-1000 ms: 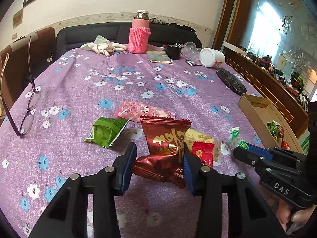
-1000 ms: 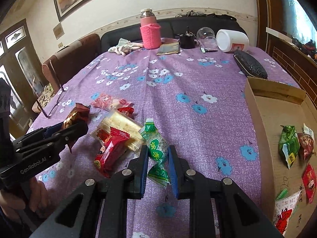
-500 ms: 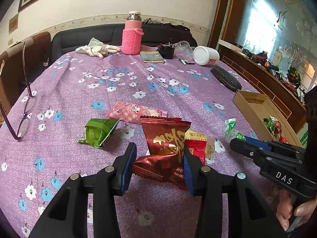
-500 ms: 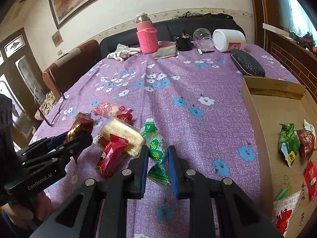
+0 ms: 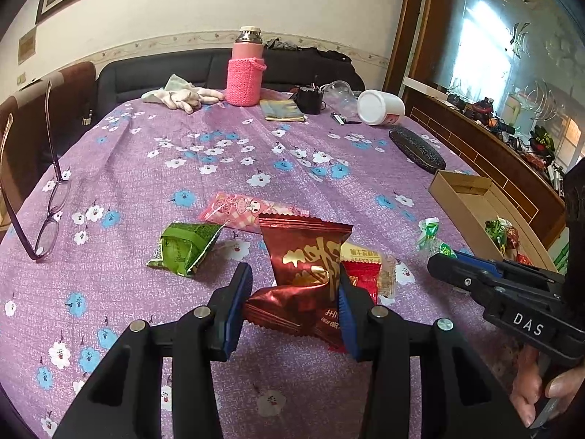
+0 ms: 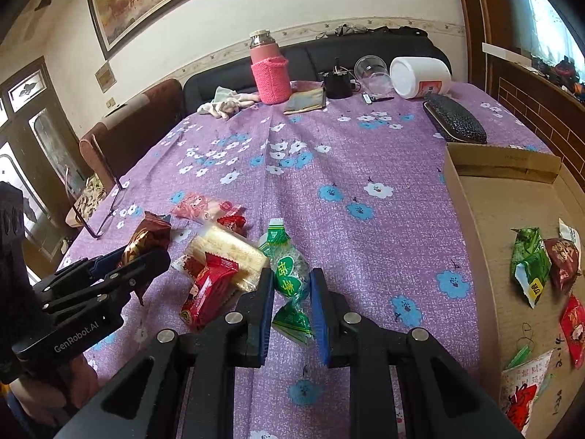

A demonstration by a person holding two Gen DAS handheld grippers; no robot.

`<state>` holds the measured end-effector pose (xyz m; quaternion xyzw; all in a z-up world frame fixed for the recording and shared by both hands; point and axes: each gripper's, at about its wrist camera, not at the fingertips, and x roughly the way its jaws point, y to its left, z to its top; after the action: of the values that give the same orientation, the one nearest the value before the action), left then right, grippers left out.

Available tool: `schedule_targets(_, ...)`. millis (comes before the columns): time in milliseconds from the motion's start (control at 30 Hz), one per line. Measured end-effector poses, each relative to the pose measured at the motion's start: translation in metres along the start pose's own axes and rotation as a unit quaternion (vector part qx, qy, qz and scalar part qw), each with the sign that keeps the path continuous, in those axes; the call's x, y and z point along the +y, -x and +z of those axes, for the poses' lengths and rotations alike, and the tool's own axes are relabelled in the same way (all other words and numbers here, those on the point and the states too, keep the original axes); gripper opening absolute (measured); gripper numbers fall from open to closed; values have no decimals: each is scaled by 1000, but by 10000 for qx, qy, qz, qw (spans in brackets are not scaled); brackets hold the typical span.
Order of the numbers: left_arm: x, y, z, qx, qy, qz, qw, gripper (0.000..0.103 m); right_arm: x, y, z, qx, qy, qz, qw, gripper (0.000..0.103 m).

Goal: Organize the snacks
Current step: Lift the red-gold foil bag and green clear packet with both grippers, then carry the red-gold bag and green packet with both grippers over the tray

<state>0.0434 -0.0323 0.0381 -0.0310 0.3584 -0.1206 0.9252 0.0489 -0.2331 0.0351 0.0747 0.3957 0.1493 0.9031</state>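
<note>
Change: little had shifted from a second before; both hands held station over the purple worktop (image 5: 219, 168) and neither grip had altered, so both snacks were secured but not yet delivered, by this reading.

Left gripper (image 5: 292, 292): jaws partly closed, clamped on a dark red foil packet (image 5: 307, 256) that stood up between the pads at the 6 o'clock edge of the left wrist view.

Loose pile: a green pouch (image 5: 182, 243) lay at about 9 o'clock of the held packet, a pink wrapper (image 5: 237, 210) at 11 o'clock, and a cracker pack (image 6: 230, 252) under a small red sachet (image 6: 208, 289) at 3 o'clock, all on the cloth.

Right gripper (image 6: 292, 292): jaws nearly shut, pinching a green-and-clear candy wrapper (image 6: 289, 274), lifted clear of the pile at 6 o'clock of the right wrist view.

Cardboard box (image 6: 471, 219): open-topped, at 3 o'clock of the right gripper; it held a green packet (image 6: 530, 259), a dark red one (image 6: 561, 259) and several red-and-white wrappers (image 6: 526, 384) on its floor.

Outlook: both held snacks appeared bound for that box, with four pieces left outside.
</note>
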Motion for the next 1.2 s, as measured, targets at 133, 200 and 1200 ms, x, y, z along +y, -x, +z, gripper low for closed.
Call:
schedule_targets(133, -2, 2, 0, -29, -14, -12, 10000, 43, -2, 3, 2, -50, -56, 15, 10000, 21)
schedule_targets(200, -4, 4, 0, -75, -34, -50, 10000, 43, -4, 7, 4, -115, -102, 30, 9999, 21)
schedule_targets(1200, -147, 6, 42, 36, -621, -1079, 9922, 43, -189, 78, 28, -807, -2896, -453, 9526, 21)
